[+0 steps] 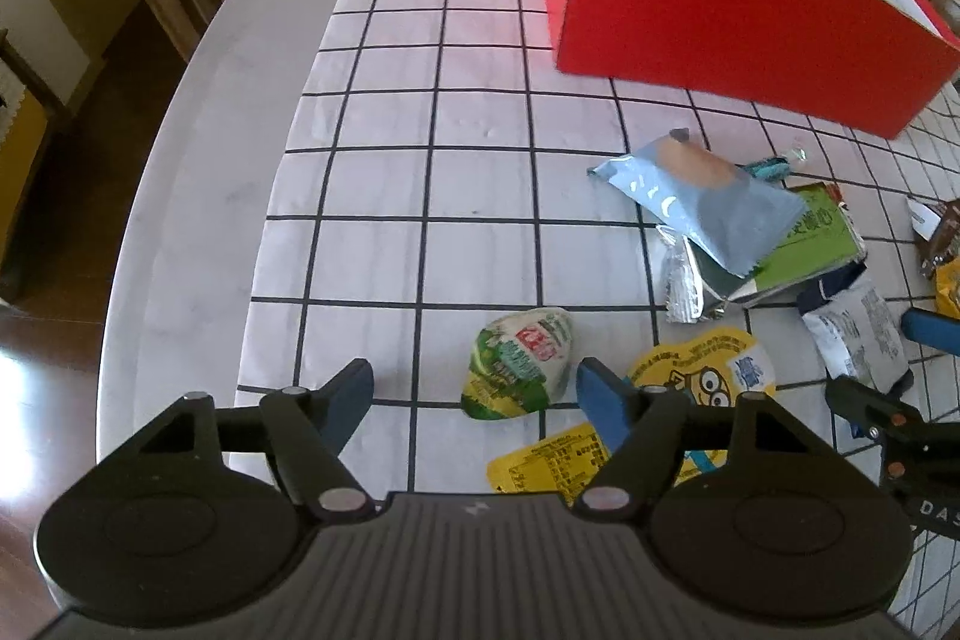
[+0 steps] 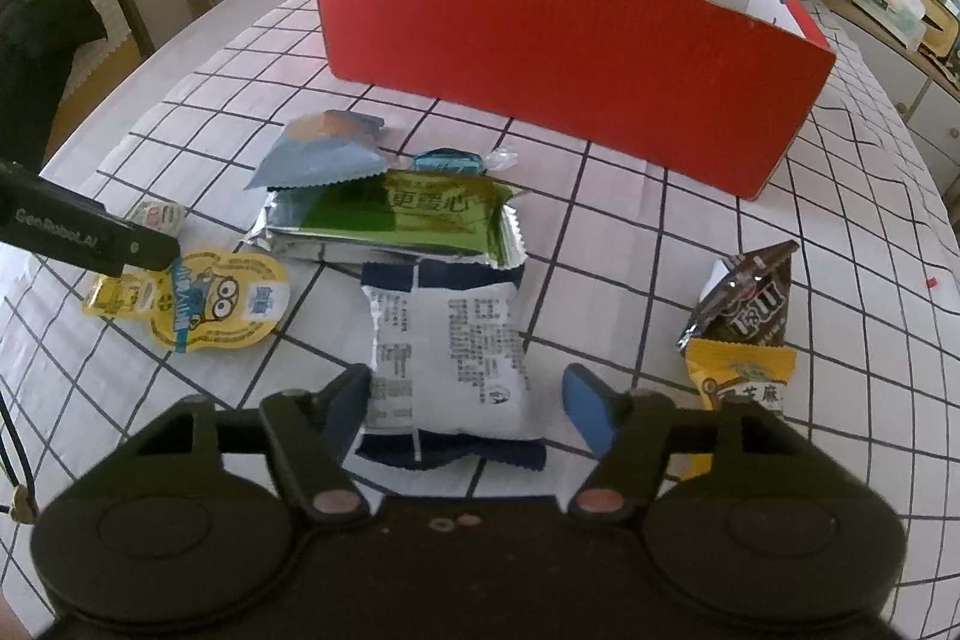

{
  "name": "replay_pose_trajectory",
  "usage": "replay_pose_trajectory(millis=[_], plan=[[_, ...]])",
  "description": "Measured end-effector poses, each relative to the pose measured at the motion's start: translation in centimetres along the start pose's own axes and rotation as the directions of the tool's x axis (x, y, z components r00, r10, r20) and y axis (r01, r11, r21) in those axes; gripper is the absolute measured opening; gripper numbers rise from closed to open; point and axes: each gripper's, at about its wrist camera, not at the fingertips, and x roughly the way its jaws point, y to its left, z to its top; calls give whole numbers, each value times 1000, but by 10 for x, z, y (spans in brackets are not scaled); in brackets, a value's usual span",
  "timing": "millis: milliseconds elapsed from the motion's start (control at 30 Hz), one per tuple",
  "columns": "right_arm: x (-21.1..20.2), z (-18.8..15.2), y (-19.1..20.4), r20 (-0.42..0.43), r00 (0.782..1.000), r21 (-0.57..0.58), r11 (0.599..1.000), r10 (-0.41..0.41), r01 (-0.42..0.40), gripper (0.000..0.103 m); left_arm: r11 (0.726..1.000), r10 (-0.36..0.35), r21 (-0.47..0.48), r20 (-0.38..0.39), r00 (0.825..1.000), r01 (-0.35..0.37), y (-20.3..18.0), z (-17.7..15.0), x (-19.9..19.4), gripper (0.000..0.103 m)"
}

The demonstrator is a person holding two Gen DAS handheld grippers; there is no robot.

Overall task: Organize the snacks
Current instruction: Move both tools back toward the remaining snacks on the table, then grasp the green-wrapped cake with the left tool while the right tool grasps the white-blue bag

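A: Where are the snacks?
B: On the surface (image 1: 384, 112), before the red box (image 2: 564, 64). The left gripper (image 1: 474, 391) fingers stand spread around a green-white packet (image 1: 521, 361); the right gripper (image 2: 465, 403) fingers stand spread around a white pouch (image 2: 450, 346), not pinching.

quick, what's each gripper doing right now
Left gripper: open around the green packet, not gripping.
Right gripper: open around the white packet, not gripping.

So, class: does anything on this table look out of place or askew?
Yes. The snacks lie scattered outside the red box. The blue packet lies askew over the green pack, which overlaps the white pouch. Nothing looks spilled or torn.
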Motion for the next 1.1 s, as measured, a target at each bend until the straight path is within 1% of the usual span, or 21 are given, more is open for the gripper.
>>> replay_pose_trajectory(millis=[33, 67, 100, 167, 200, 233, 267, 367, 633, 700, 767, 900, 1100], plan=[[-1, -1, 0, 3, 1000, 6, 1000, 5, -5, 58, 1000, -3, 6, 3, 1000, 3, -1, -1, -1, 69], [-1, -1, 0, 7, 1000, 8, 1000, 4, -4, 57, 1000, -6, 8, 5, 1000, 6, -1, 0, -2, 65], [-2, -2, 0, 10, 1000, 7, 1000, -1, 1, 56, 1000, -9, 9, 5, 1000, 9, -1, 0, -3, 62], [-3, -3, 1, 16, 1000, 9, 1000, -7, 7, 53, 1000, -16, 6, 7, 1000, 16, 0, 0, -5, 51], [-4, -4, 1, 19, 1000, 11, 1000, -7, 7, 52, 1000, -19, 1, 8, 1000, 19, 1, 0, -6, 49], [-5, -4, 1, 20, 1000, 13, 1000, -9, 9, 51, 1000, -24, 1, 25, 999, 24, 2, 0, -6, 43], [-6, -5, 2, 20, 1000, 15, 1000, -12, 12, 50, 1000, -25, -1, 27, 999, 25, 3, -1, -7, 38], [-8, -6, 2, 16, 1000, 21, 1000, -13, 13, 48, 999, -38, -7, 27, 999, 38, 6, -2, -7, 33], [-24, -12, -4, 30, 999, 69, 998, -17, 15, 47, 997, -64, -40, 32, 997, 65, 10, -8, -11, 31], [-30, -13, -4, 37, 999, 81, 997, -13, 10, 47, 997, -68, -44, 38, 997, 70, 11, -9, -15, 28], [-36, -14, -5, 46, 999, 92, 996, -6, 1, 47, 996, -76, -53, 41, 996, 78, 12, -10, -20, 27], [-44, -14, -5, 57, 998, 109, 994, 3, -10, 47, 995, -82, -46, 53, 995, 84, 12, -12, -28, 27], [-64, -9, -8, 98, 995, 131, 991, 13, -26, 47, 993, -100, -57, 74, 992, 105, 14, -14, -41, 26]])
